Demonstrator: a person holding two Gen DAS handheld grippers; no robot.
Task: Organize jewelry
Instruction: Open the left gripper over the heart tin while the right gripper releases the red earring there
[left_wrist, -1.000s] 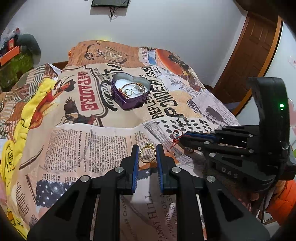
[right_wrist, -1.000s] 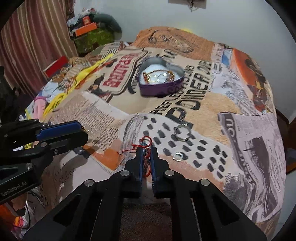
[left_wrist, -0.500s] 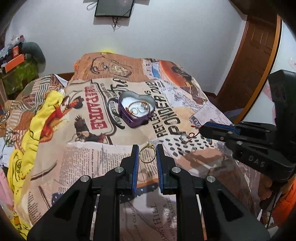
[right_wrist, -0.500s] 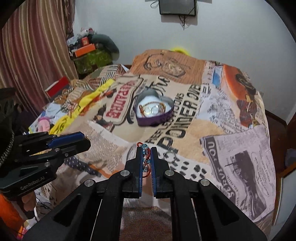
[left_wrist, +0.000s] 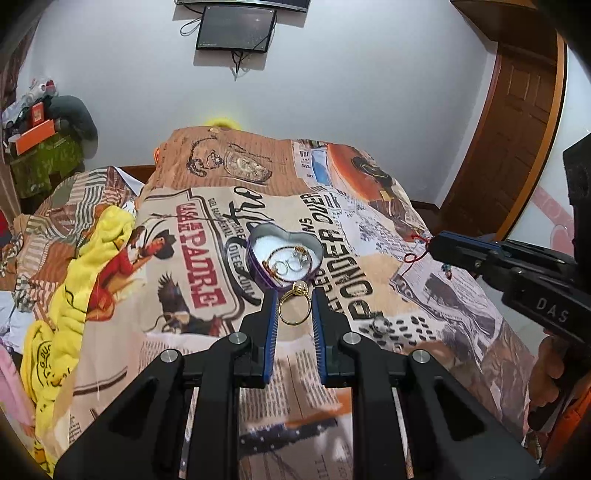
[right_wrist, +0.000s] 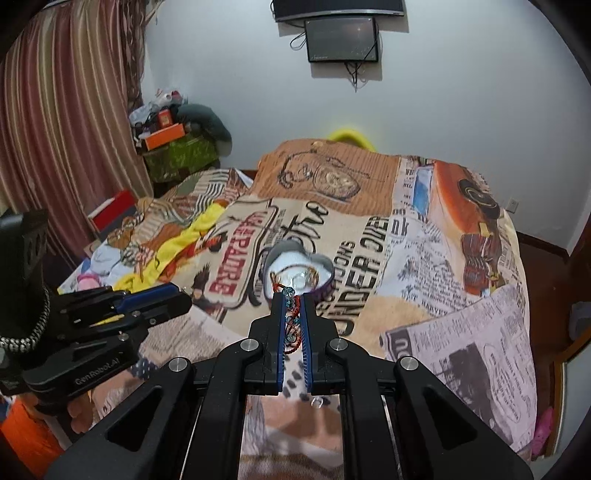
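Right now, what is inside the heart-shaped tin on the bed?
The heart-shaped tin holds a white lining, a thin gold bracelet and two small silvery rings. In the right wrist view the held red cord bracelet covers its near edge.

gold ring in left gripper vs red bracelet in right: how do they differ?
The gold ring is a rigid metal hoop with a stone setting; the red bracelet is limp red cord with blue beads. The ring spans the left gripper pads; the bracelet is bunched in the right gripper. Both are held in the air short of the heart-shaped tin.
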